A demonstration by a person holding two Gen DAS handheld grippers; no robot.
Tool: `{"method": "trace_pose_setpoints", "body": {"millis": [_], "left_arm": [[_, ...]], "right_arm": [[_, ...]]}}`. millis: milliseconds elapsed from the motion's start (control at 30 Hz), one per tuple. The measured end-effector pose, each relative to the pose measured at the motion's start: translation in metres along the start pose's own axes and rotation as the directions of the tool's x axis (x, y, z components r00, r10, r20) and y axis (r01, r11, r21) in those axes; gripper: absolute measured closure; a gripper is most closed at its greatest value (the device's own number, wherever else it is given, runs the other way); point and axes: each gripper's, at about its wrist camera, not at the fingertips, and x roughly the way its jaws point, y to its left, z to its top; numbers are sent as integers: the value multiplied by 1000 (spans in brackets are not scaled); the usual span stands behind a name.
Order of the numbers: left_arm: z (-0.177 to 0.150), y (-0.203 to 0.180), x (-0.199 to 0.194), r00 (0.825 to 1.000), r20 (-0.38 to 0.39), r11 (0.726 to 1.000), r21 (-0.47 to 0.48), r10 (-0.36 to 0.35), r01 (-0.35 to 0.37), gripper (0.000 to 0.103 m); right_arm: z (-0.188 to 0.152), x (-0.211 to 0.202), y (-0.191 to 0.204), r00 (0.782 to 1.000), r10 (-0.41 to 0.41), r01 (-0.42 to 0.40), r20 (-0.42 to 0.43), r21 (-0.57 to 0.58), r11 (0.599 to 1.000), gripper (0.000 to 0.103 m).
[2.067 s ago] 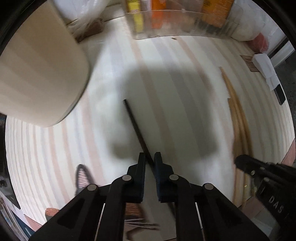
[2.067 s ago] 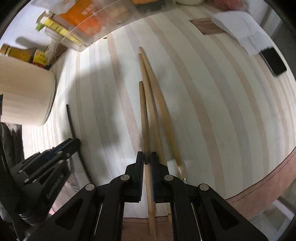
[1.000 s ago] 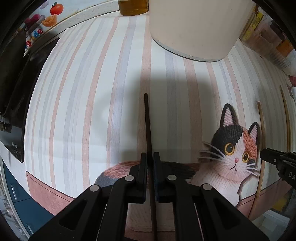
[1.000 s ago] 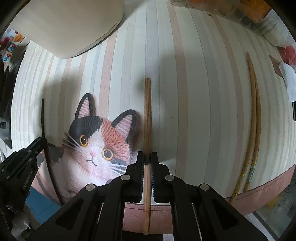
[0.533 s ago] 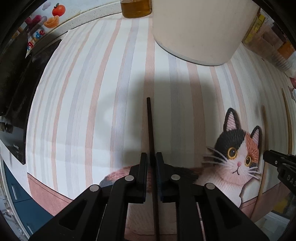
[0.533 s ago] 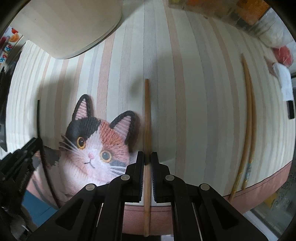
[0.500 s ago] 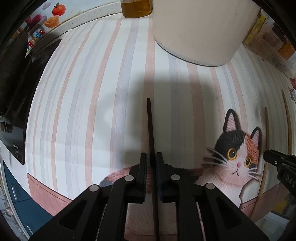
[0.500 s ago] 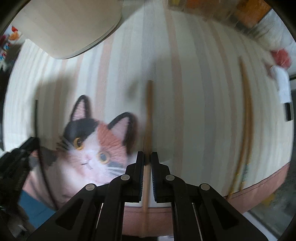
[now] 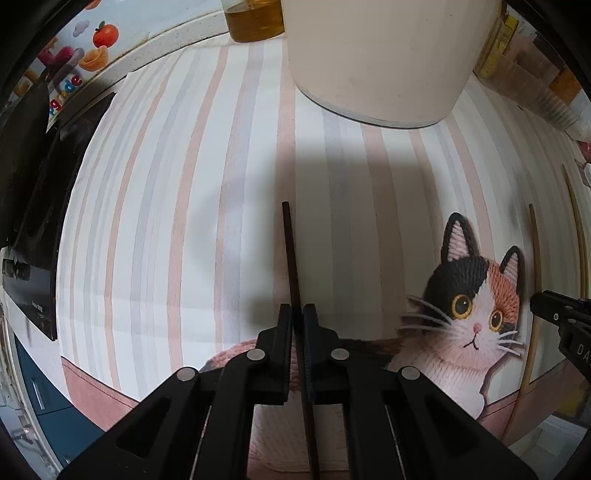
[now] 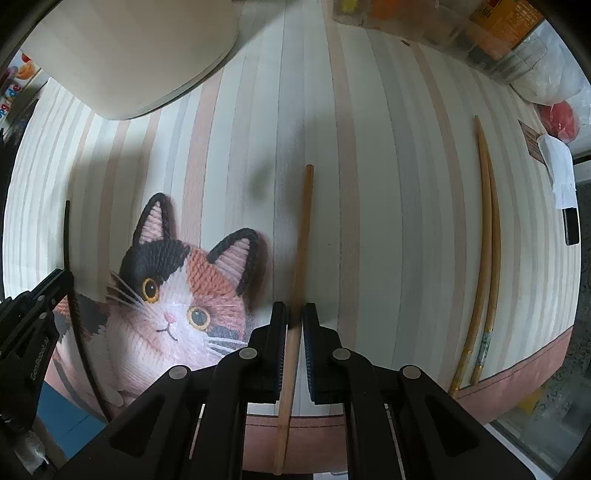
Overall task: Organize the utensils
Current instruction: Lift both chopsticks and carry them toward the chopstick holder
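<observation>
- Pinched tight in the left gripper (image 9: 297, 317): one black chopstick (image 9: 290, 254), tip pointing toward the cream container (image 9: 380, 59) at the far end of the striped mat (image 9: 155, 221).
- Clamped between the pads of the right gripper (image 10: 294, 317): one wooden chopstick (image 10: 303, 236), just beside the cat picture (image 10: 177, 295) printed on the mat.
- Both sticks seemingly raised off the mat, judging by the shadows beneath; neither yet over the container.
- Left lying near the mat's right edge: a pair of long wooden chopsticks (image 10: 485, 240), side by side and touching, well apart from either tool.
- Task judged at an early to middle stage: two sticks in hand, none seen delivered, two more to collect.
- Likely destination, as a guess only: the cream container; its inside not visible from either view, so contents impossible to tell.
- Behind the container: a jar of amber liquid (image 9: 255, 22); along the back right, clear bins with packaged goods (image 10: 491, 33), contents too blurred to name.
</observation>
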Motion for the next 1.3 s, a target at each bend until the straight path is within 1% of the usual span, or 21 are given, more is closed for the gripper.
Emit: {"method": "trace_pose_setpoints", "body": {"millis": [67, 167, 300, 467, 667, 800, 967, 1133, 1300], "left_arm": [[1, -1, 0, 1000, -1, 1000, -1, -1, 1, 100], [0, 6, -4, 999, -7, 999, -21, -33, 32, 100], [-1, 10, -24, 997, 25, 997, -28, -75, 75, 100], [1, 14, -55, 991, 82, 994, -29, -107, 110, 100], [2, 23, -85, 982, 149, 992, -23, -119, 124, 101], [4, 28, -103, 975, 187, 991, -21, -123, 129, 101], [4, 35, -117, 967, 223, 991, -22, -121, 130, 101], [8, 41, -127, 961, 250, 991, -28, -119, 130, 101], [10, 44, -142, 950, 293, 992, -28, -111, 125, 101]], "right_arm": [[-2, 0, -3, 1000, 11, -11, 12, 5, 1000, 96], [-7, -4, -13, 998, 64, -65, 29, 36, 997, 96], [-13, -25, -20, 987, 126, -130, 96, 46, 990, 96], [-19, -53, -22, 971, 166, -174, 174, 32, 984, 96], [-26, -82, -20, 949, 191, -199, 251, 8, 980, 96], [-23, -102, -18, 934, 207, -214, 293, -6, 977, 96], [-14, -120, -14, 918, 219, -228, 332, -11, 974, 96], [-11, -133, -12, 902, 225, -232, 370, -25, 972, 96], [-10, -151, -8, 881, 230, -232, 412, -46, 972, 96]]}}
